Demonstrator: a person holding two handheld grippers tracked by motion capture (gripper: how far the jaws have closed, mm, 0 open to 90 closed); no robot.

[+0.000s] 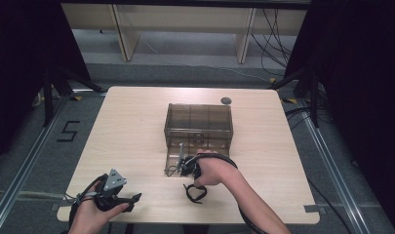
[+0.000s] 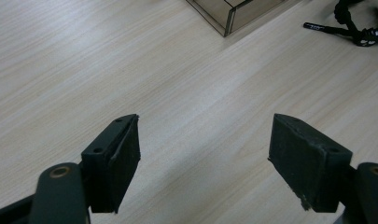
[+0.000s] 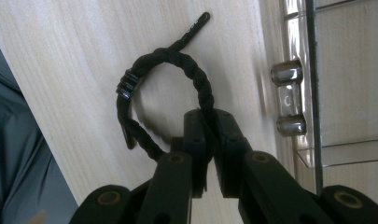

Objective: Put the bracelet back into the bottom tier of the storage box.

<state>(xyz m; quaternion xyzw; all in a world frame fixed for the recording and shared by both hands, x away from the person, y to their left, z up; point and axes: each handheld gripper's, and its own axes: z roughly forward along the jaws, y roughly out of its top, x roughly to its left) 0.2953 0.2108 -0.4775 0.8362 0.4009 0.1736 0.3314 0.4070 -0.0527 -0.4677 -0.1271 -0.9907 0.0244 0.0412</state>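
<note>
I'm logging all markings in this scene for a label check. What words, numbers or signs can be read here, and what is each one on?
"5": black tape figure on the grey floor left of the table, high view.
Pale lettering on the black tip of the braided cord that the right gripper pinches: too small and blurred to read.
The same tip print in the left gripper view: unreadable.
The smoky plastic box: no readable text.
</note>
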